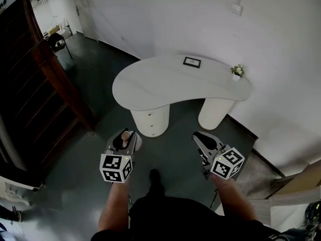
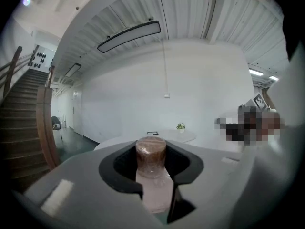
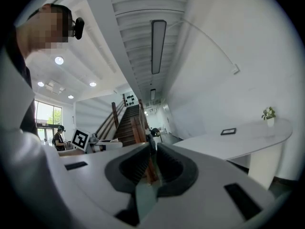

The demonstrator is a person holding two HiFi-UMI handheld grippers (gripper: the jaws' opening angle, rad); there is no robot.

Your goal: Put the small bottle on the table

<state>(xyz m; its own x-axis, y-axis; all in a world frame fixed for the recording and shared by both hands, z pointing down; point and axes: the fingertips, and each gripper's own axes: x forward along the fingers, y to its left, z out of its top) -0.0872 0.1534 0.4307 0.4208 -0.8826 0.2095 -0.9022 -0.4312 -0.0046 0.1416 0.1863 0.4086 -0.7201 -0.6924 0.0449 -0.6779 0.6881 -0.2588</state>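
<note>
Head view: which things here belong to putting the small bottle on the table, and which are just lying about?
Job: small clear bottle with brown contents, gripped by the left gripper; white kidney-shaped table.
Lying about: black picture frame and small potted plant on that table; brown wooden staircase; right gripper, shut and empty.

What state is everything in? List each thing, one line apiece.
Small bottle: upright, held in the air.
Left gripper: fingers closed on the bottle.
Right gripper: fingers nearly together, nothing between them.
Table: standing, bottle not on it yet.
Picture frame: lying flat on the table.
Potted plant: upright near the table's right end.
</note>
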